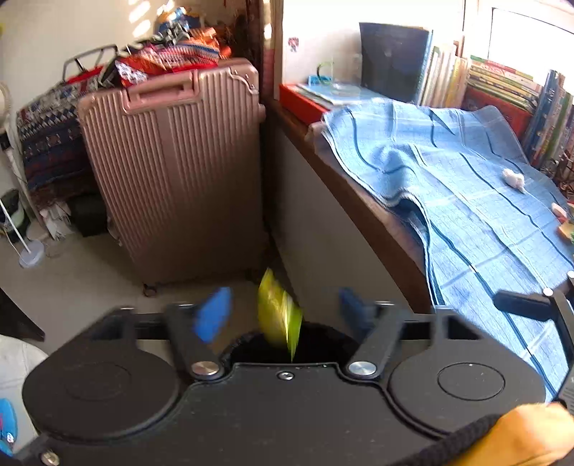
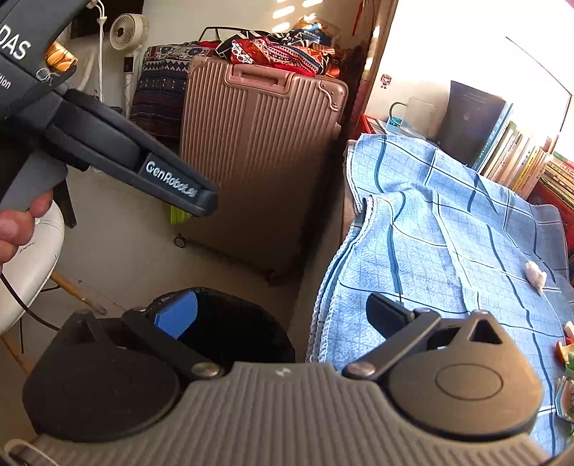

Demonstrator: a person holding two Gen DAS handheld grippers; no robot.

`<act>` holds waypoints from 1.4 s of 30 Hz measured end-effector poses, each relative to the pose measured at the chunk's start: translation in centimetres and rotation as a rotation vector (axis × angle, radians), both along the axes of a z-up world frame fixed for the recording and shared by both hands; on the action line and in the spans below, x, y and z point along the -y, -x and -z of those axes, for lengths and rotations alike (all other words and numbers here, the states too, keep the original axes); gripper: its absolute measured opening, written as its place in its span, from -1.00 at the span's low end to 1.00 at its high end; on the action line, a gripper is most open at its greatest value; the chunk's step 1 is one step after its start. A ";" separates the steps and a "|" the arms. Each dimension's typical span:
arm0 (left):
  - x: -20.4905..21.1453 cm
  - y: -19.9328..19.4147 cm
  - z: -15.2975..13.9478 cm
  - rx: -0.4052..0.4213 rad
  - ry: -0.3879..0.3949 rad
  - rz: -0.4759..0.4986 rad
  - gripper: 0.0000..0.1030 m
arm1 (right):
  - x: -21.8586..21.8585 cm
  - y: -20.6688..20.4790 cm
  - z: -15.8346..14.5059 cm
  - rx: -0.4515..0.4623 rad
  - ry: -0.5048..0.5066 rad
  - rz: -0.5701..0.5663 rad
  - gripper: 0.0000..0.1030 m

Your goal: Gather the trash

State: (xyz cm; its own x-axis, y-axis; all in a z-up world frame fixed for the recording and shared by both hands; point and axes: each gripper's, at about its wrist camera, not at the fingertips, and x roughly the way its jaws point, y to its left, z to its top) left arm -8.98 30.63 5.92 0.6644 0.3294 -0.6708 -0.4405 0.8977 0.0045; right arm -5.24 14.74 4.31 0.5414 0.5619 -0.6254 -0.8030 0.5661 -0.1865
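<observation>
In the left wrist view my left gripper (image 1: 283, 304) is open over the black-lined trash bin (image 1: 315, 344). A blurred yellow-green wrapper (image 1: 280, 317) hangs loose between the blue pads (image 1: 213, 315) and touches neither. The right wrist view shows the left gripper (image 2: 193, 204) from the side, with a bit of the wrapper (image 2: 178, 215) under its tip. My right gripper (image 2: 283, 315) stands wide open and empty, above the trash bin (image 2: 233, 322) and the table edge. A crumpled white tissue (image 1: 513, 178) (image 2: 536, 274) lies on the blue checked cloth (image 1: 448, 186) (image 2: 448, 229). Colourful scraps (image 2: 567, 340) lie at the cloth's right edge.
A pink ribbed suitcase (image 1: 172, 168) (image 2: 258, 154) stands behind the bin, with patterned fabrics piled on and beside it. Books (image 1: 502, 82) line the back of the table. A white chair (image 2: 28, 265) is at the left and a fan (image 2: 129, 32) by the wall.
</observation>
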 end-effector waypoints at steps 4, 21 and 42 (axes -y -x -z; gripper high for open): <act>-0.2 -0.7 -0.1 -0.003 -0.014 -0.001 0.58 | -0.1 -0.1 0.1 0.009 0.019 -0.002 1.00; 0.1 -3.5 -0.3 -0.002 -0.018 0.052 0.58 | 1.0 -1.3 -0.3 0.001 -0.015 0.063 1.00; 12.3 -16.9 -3.4 0.077 -0.030 0.516 0.64 | 12.2 -7.6 -1.9 0.079 -0.027 0.640 1.00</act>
